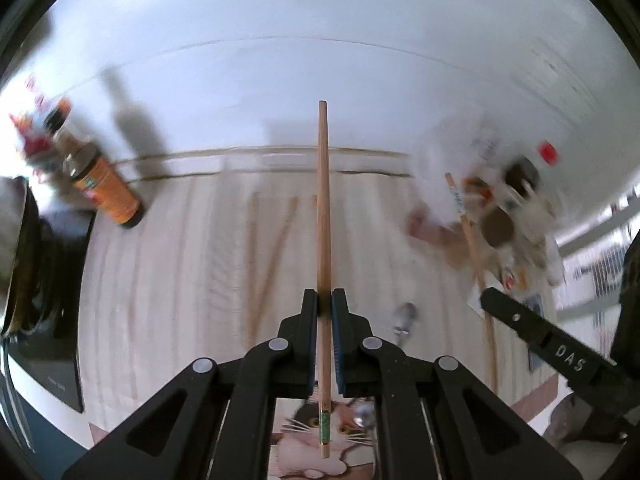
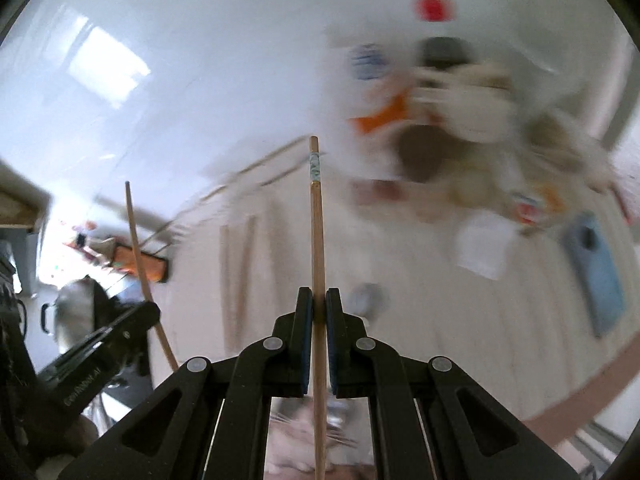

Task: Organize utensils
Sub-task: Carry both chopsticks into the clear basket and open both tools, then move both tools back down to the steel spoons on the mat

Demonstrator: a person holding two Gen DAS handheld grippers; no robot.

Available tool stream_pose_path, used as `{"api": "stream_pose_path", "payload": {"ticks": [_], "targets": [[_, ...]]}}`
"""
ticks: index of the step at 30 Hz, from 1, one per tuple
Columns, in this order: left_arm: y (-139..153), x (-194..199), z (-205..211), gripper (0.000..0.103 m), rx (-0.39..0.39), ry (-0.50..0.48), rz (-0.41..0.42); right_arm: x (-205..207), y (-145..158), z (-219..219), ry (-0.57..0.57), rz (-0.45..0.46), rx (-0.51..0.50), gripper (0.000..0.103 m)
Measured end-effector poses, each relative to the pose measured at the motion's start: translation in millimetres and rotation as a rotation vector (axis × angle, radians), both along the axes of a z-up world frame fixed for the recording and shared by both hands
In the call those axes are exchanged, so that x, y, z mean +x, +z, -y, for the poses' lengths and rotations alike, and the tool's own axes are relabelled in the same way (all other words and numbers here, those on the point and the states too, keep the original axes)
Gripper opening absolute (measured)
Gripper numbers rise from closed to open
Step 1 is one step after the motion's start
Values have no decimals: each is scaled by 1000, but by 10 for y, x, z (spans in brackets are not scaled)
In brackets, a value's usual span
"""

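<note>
A pale wooden table (image 1: pixel 168 280) is seen from above, bounded at its far side by a white wall; its middle lies bare apart from 2 loose chopsticks (image 1: pixel 272 256). 1 chopstick (image 1: pixel 323 200) is pinched between the pressed-together fingers of the left gripper (image 1: pixel 325 300), thin tip pointing away. A second chopstick (image 2: pixel 317 240) is clamped likewise in the right gripper (image 2: pixel 319 300), its patterned end outward. A dark sauce bottle (image 1: pixel 100 184) is shown sharply only in the left view; a blue phone (image 2: pixel 596 272) appears only in the right view. Blurred clutter (image 2: pixel 460 112) crowds the right edge.
</note>
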State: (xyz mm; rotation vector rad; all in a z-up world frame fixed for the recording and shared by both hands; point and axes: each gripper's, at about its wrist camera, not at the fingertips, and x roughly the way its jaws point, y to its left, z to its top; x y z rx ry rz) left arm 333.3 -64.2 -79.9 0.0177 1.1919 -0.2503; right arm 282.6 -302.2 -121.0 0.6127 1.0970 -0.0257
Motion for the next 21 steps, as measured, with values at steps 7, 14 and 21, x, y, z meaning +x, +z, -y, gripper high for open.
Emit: {"api": "stream_pose_path", "payload": {"ticks": [7,14,21], "targets": [[-275,491,-382,5,-32,90,-98,564,-204,-712,112,-32,44,7],[-635,861,-391,5,-57,75,-201,921,-565,-1077,172,-97,8,7],[-675,848,-507,8,0,112,-186,1071,-769,-1125,196,-126,7,27]]}}
